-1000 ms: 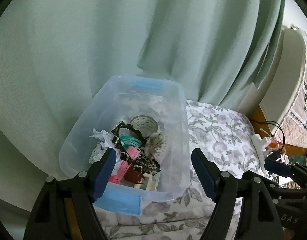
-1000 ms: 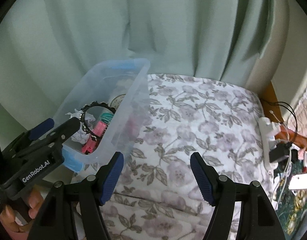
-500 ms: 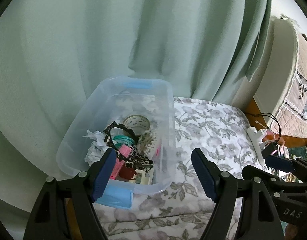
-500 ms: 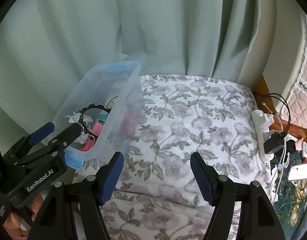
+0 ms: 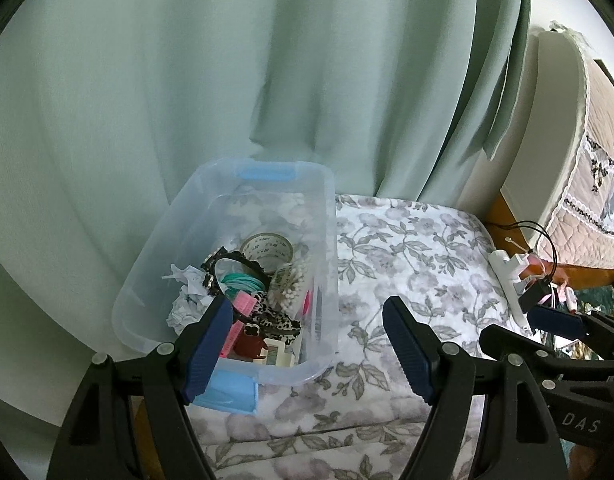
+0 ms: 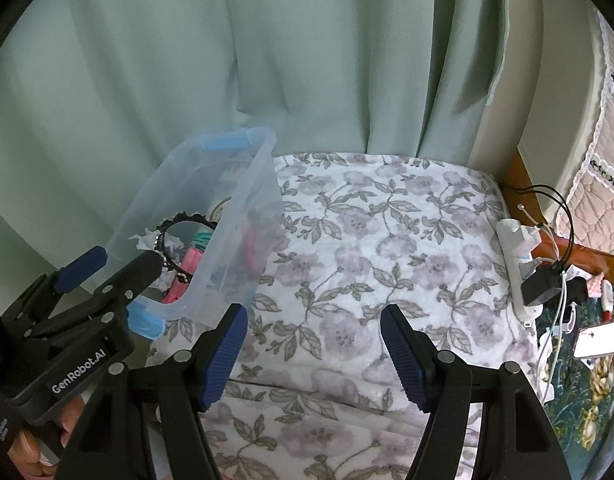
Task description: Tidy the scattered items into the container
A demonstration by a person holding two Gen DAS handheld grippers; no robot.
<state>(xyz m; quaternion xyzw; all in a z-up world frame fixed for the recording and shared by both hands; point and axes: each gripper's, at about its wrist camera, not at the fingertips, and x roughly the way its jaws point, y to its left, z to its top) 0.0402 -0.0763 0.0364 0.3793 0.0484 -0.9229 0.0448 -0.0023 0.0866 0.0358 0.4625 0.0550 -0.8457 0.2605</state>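
Plainly, both pairs of jaws stand spread with nothing between them. The left gripper [image 5: 307,344] hangs over the near end of the container [image 5: 327,240], its left pad in front of the box's near corner and its right pad over the floral quilt [image 5: 407,248] just beside the box wall. The right gripper [image 6: 313,350] hovers above bare quilt to the right of the box — its pads frame only printed flowers and leaves.

The container is a clear plastic tub with pale blue handles at both short ends, standing on the quilt's left edge, close against the green curtain [image 5: 227,80]. Inside it lies a jumble: a roll of tape [image 5: 267,246] toward the far end, a black scalloped hairband [image 5: 235,258] arching over teal hair ties [image 5: 241,282], crumpled white paper [image 5: 187,296] on the left, a pack of cotton swabs [image 5: 293,286] against the right wall, a pink strip [image 5: 243,306], a black-and-white spotted piece [image 5: 275,318] and a small dark red item [image 5: 247,344] near the front. The quilt around the tub carries no loose items.

Further right, off the quilt's edge, a white power strip [image 6: 515,256] holds plugs and a black adapter — thin cables loop above it. In the right wrist view, the left gripper shows at the lower left, held by a hand [image 6: 35,444].
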